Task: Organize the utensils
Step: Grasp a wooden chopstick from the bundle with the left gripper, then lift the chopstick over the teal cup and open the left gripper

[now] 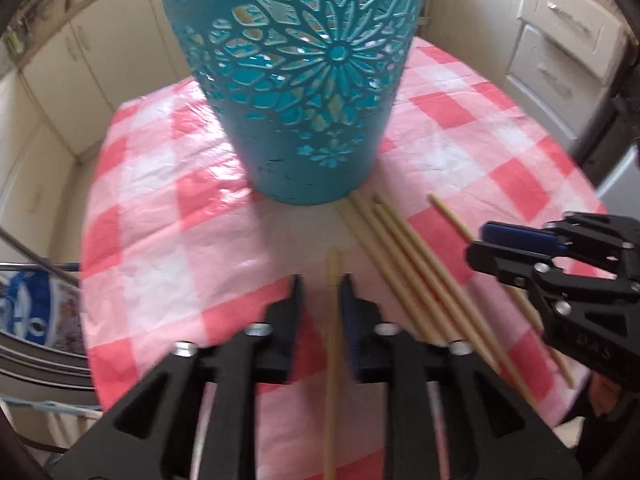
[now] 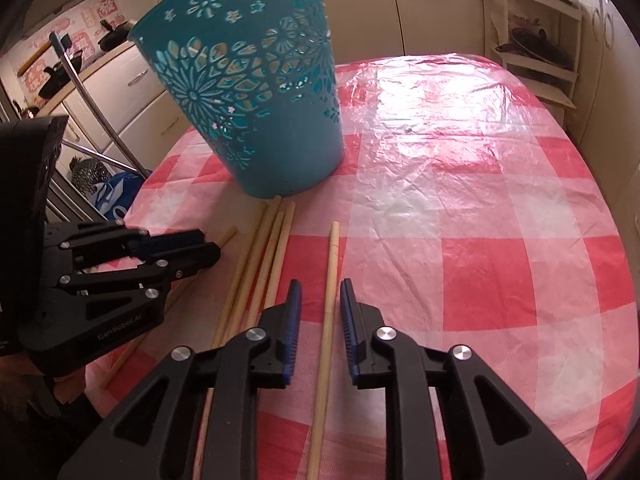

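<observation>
A teal cut-out basket stands on a red-and-white checked tablecloth. Several wooden chopsticks lie side by side in front of it. My left gripper straddles one chopstick that lies apart on the left, jaws slightly apart, the stick close to the right pad. My right gripper is open around another single chopstick on the cloth, pads clear of it. Each gripper shows in the other's view: the right, the left.
Cream kitchen cabinets surround the table. A white rack with dark pans stands at the far right. A blue bag and a metal frame are off the table's left edge. The table edge curves close on the left.
</observation>
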Demonstrator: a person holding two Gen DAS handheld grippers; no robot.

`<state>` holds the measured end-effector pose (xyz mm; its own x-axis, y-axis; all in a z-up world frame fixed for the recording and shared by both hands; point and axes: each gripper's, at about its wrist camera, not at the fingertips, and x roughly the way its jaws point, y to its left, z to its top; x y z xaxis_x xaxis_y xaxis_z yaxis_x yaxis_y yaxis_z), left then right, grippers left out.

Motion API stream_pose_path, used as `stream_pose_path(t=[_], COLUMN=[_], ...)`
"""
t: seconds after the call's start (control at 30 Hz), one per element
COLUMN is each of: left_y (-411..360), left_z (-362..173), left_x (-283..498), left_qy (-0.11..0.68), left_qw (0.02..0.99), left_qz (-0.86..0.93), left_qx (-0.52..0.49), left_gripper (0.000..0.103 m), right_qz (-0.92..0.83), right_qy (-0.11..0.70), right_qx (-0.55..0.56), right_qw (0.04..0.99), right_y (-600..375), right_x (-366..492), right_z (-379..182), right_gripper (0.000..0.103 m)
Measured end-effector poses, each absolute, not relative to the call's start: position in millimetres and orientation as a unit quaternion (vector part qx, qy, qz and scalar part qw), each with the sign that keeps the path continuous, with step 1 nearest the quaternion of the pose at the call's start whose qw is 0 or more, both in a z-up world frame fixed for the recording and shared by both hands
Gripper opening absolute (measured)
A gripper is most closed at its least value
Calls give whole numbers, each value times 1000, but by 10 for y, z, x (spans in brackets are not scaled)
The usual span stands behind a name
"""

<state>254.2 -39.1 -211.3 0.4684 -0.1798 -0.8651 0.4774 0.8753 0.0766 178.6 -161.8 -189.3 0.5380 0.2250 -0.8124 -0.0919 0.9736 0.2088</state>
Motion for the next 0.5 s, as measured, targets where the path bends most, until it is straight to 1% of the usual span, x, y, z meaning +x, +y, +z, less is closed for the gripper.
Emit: stream_pose_path(t=[0.07, 0.1, 0.13, 0.17, 0.2, 0.37, 0.5], left_y=[-397, -411, -431, -452, -473, -416, -474], left_z=[-2117, -2116, -2116, -2111, -2102, -2102, -2096], left_x=[2535, 2519, 2503, 2481, 2452, 2438, 2399], left_qy=[473, 471, 470, 472, 472, 471, 473], left_qw=[847, 847, 845, 841, 840, 844, 839], left_qz=[-186, -188, -198, -208, -208, -193, -193], left_qx=[157, 160, 160, 160, 170, 170, 189], left_gripper=[35, 30, 14, 7, 5, 6, 4], right_qz=[87, 82, 77, 75, 77, 70, 64], right_qy=[473, 474, 474, 476, 480, 481, 472], right_qx=[50, 36, 28, 28, 34, 19, -8], right_qw=[875, 876, 877, 876, 873, 874, 879], right_y=[-1565, -1536, -1528, -1543, -1573, -1634, -1565], right_x=[1788, 1792, 1794, 1796, 1795, 1730, 1697], right_z=[-1894, -1895, -1898, -1896, -1891, -1889, -1899], right_gripper=[19, 14, 11, 7, 7, 7, 7])
